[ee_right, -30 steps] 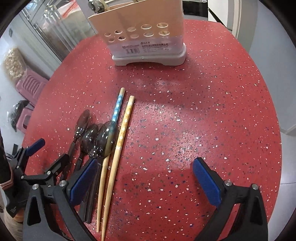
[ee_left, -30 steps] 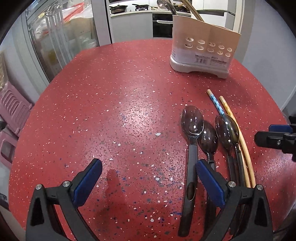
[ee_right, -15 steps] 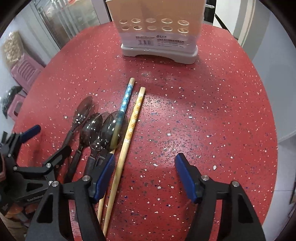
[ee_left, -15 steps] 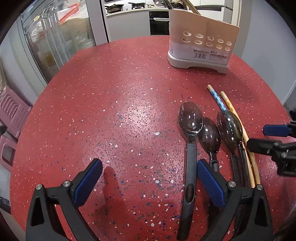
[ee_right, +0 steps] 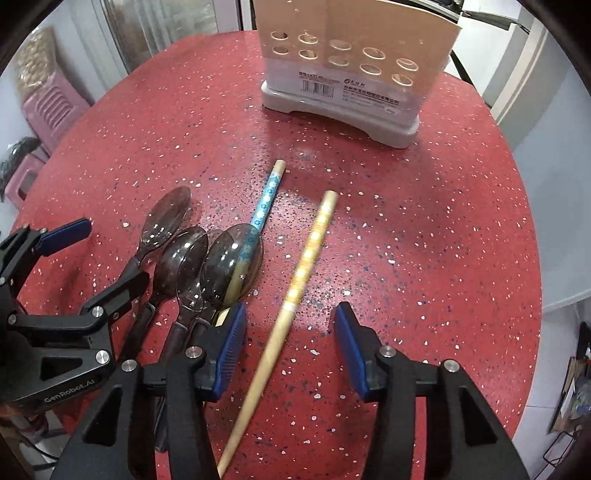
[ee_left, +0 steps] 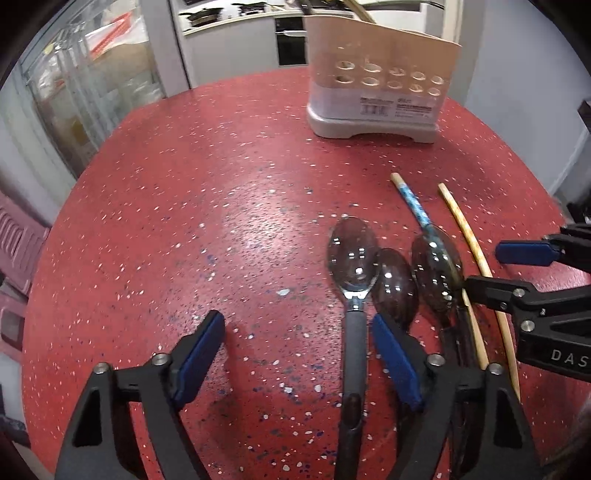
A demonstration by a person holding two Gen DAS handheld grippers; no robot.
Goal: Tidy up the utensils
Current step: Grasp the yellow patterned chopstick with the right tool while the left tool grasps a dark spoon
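A home kitchen is showing here. At the top of the left view, pans (ee_left: 207, 16) are sitting on a white counter (ee_left: 236, 18) above a built-in oven (ee_left: 290, 46). A glass-fronted cabinet (ee_left: 92, 85) is standing at upper left. A red speckled desk (ee_left: 221, 206) is carrying a utensil holder (ee_left: 376, 92), and pink plastic stools (ee_right: 51, 107) are waiting beside it.

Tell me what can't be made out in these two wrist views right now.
- Spoon handles: left wrist view, lower ends cut off by the bottom edge and the left gripper.
- Holder contents: right wrist view, top cut off by the frame.
- Yellow chopstick: motion-blurred between the closing right gripper, not yet pinched.
- Holder label: print too small.
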